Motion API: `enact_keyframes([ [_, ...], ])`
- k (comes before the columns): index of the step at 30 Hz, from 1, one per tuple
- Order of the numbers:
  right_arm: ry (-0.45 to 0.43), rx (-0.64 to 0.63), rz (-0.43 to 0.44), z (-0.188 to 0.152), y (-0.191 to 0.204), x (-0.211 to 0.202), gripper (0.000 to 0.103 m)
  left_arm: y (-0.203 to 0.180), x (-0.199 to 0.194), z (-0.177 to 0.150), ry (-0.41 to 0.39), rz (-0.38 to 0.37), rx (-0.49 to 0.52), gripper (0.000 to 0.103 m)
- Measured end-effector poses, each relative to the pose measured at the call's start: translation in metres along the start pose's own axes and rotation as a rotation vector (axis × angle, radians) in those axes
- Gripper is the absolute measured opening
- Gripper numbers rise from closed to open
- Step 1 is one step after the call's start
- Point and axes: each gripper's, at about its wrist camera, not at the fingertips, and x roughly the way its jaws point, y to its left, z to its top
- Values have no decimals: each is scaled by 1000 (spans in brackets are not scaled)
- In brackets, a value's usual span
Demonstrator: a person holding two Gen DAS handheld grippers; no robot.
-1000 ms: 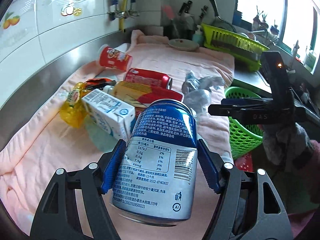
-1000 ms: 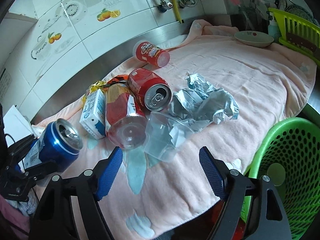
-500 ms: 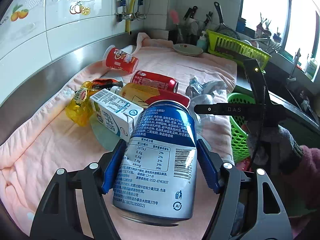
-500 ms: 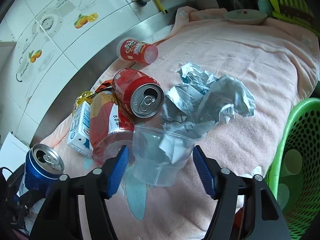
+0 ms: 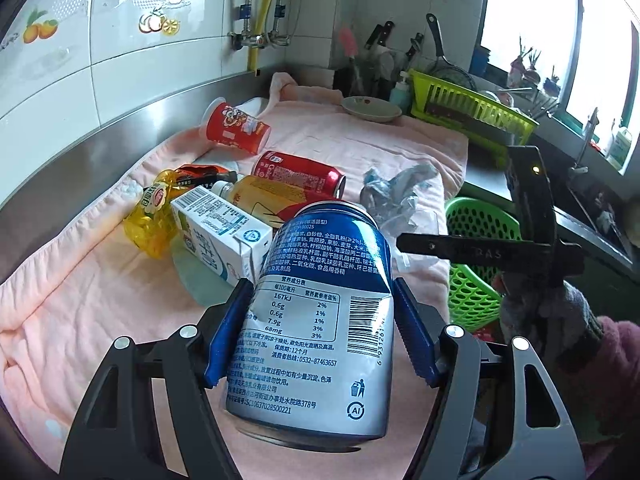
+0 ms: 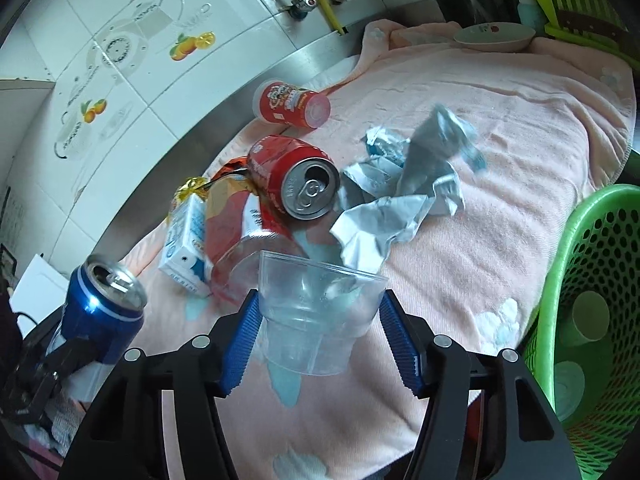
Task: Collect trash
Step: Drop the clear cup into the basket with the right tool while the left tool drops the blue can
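Note:
My left gripper point(image 5: 320, 292) is shut on a blue and silver drink can point(image 5: 316, 320), held above the pink towel point(image 5: 100, 288); the same can point(image 6: 106, 304) shows at the lower left of the right wrist view. My right gripper point(image 6: 320, 300) has a clear plastic cup point(image 6: 316, 320) between its blue pads. Its jaws are closing and both pads touch the cup's sides. On the towel beyond lie a red can point(image 6: 296, 184), crumpled grey paper point(image 6: 404, 184), a milk carton point(image 6: 182, 248), a labelled bottle point(image 6: 232, 232) and a red snack cup point(image 6: 292, 104).
A green mesh basket point(image 6: 592, 300) stands off the towel's right edge with paper cups in it. A yellow wrapper point(image 5: 152, 216) lies by the carton. At the far end are a small plate point(image 6: 494, 36) and a lime dish rack point(image 5: 472, 116). A tiled wall runs along the left.
My right gripper has moved forward onto the clear cup and its jaws have narrowed around it. The left gripper has kept still with the blue can in it.

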Motion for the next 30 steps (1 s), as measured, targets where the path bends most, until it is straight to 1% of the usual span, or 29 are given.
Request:
enact_keyframes([
  [7,-53,-23,-6,-16,-3,-45,58,-19,-2,5,-18,-31,10,68],
  [10,-79,-32,-29,-23,-8,-66,58,-30,-1,9,-23,-53,21,68],
  [12,-95,-39,-60,-27,-14,-78,58,-39,1,10,-27,-69,31,68],
  [15,-118,-51,-129,-34,-27,-96,58,-55,7,15,-26,-99,47,68],
  [18,-132,-45,-211,-41,-50,-114,58,-69,13,19,-24,-123,62,68],
  [22,-134,-6,-312,-47,-84,-130,58,-94,25,26,-16,-158,87,68],
  [27,-125,46,-410,-58,-125,-144,59,-125,46,36,8,-202,112,68],
  [30,-116,75,-441,-64,-144,-147,59,-146,60,41,28,-225,127,68],
])
